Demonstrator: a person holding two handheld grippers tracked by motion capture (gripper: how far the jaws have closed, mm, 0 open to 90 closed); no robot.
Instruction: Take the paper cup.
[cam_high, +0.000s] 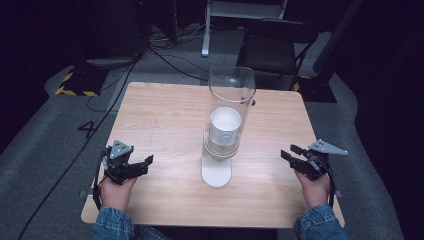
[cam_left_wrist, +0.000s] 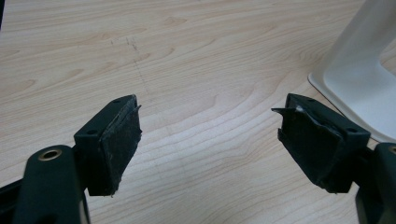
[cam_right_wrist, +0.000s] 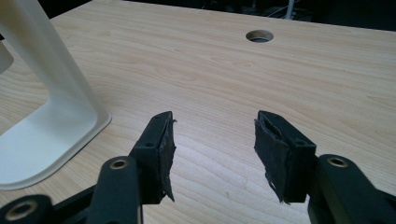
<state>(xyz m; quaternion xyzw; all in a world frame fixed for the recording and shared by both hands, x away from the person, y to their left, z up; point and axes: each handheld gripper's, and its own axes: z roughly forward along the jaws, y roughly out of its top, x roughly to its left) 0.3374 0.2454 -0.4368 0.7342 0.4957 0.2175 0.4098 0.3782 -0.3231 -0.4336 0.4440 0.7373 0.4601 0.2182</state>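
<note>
The cup dispenser (cam_high: 222, 135) stands upright near the middle of the table (cam_high: 165, 115): a clear tube (cam_high: 232, 87) on a white stand (cam_high: 216, 172), with a stack of white paper cups (cam_high: 225, 125) sitting inside the tube's lower half. The foot of the stand points toward the person's edge of the table. In the left gripper view that foot (cam_left_wrist: 359, 88) lies just ahead and to the side of the jaws; in the right gripper view it (cam_right_wrist: 46, 135) sits close beside them too.

The left gripper (cam_high: 145, 164) rests low at the near left of the table, its jaws wide apart and holding nothing. The right gripper (cam_high: 289, 152) sits at the near right, well apart from the dispenser, likewise spread wide and empty (bare wood between the pads in both gripper views).

The main risk, as I judge it, is the dispenser's shape: it is tall on a narrow foot, so a push high on the tube could tip it backward or slide it. Pulling a cup from below with one claw while the other does not steady the stand could drag the whole thing along the smooth wood. Thin cups also crush easily, or two may come away together if the pinch lands too far up the stack. The hole (cam_right_wrist: 259, 35) in the far side of the table is well clear of all this.
</note>
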